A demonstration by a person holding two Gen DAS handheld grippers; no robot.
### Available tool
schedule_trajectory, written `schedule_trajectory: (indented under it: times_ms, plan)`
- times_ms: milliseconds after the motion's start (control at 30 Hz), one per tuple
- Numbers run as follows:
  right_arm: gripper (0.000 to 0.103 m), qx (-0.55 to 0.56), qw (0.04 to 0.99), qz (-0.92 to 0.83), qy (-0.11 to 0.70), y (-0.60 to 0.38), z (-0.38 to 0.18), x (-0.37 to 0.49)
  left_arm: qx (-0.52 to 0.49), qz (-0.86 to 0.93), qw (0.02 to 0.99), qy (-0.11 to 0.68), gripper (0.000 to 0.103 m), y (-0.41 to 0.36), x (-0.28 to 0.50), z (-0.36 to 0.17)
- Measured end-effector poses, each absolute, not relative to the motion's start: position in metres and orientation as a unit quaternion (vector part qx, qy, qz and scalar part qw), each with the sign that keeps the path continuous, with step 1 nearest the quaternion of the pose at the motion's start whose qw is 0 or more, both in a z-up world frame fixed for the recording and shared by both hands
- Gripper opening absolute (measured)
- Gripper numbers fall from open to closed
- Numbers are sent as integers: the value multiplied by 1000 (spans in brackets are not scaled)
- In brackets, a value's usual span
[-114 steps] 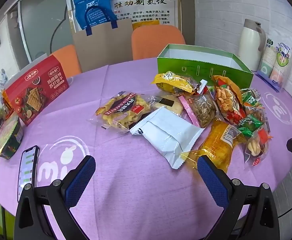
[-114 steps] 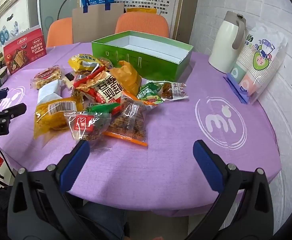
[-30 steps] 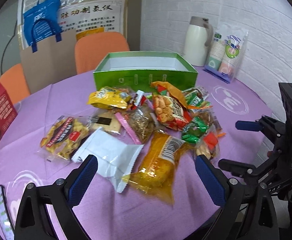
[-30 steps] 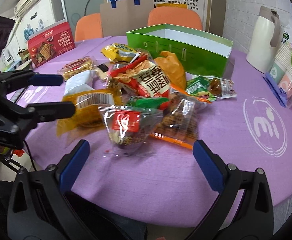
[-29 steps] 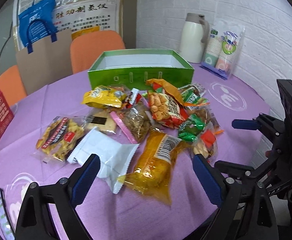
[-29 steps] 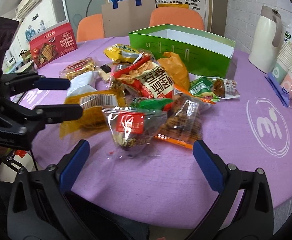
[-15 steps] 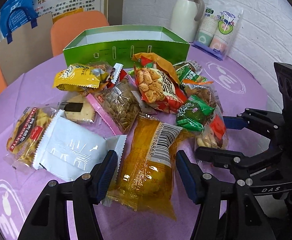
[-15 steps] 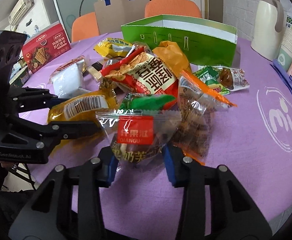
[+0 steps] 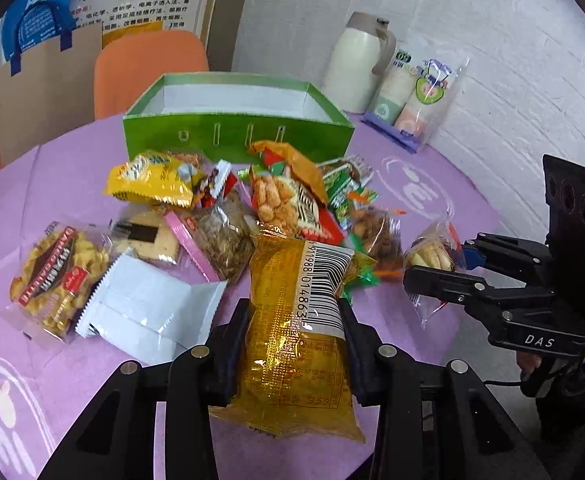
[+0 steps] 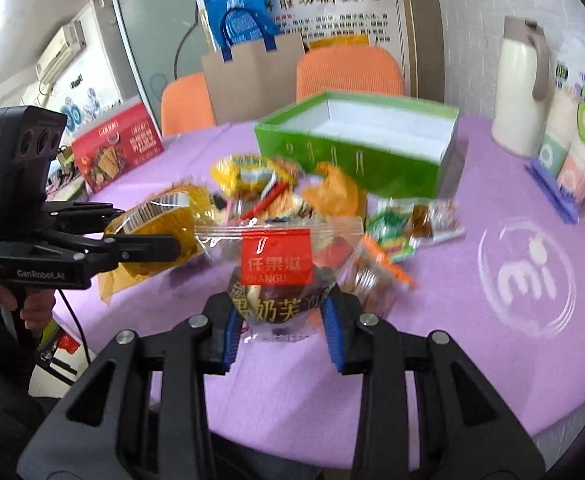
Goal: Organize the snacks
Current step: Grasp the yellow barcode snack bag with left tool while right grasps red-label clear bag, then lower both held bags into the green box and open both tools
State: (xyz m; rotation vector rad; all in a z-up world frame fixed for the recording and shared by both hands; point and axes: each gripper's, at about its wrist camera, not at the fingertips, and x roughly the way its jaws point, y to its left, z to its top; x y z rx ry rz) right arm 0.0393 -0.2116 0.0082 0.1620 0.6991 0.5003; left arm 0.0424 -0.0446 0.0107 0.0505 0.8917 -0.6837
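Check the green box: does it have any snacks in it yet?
Empty as far as visible: the green box shows only bare white inner walls; its floor is hidden.

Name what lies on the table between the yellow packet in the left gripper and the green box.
In the left wrist view, a heap of snack packets lies between the yellow packet and green box.

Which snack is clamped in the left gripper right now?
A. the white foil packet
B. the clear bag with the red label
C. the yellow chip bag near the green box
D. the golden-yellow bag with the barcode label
D: the left gripper has its fingers pressed on both sides of the golden-yellow bag, barcode label facing up.
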Motion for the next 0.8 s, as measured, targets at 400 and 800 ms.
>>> schedule_trajectory:
  times_ms: [400, 800]
  plan:
    - [37, 91, 936, 163, 298, -251, 34, 162, 17, -256, 901, 349, 41, -67, 148, 81]
    - [37, 129, 913, 150, 358, -259, -10, 242, -18, -203, 896, 394, 41, -106, 258, 47]
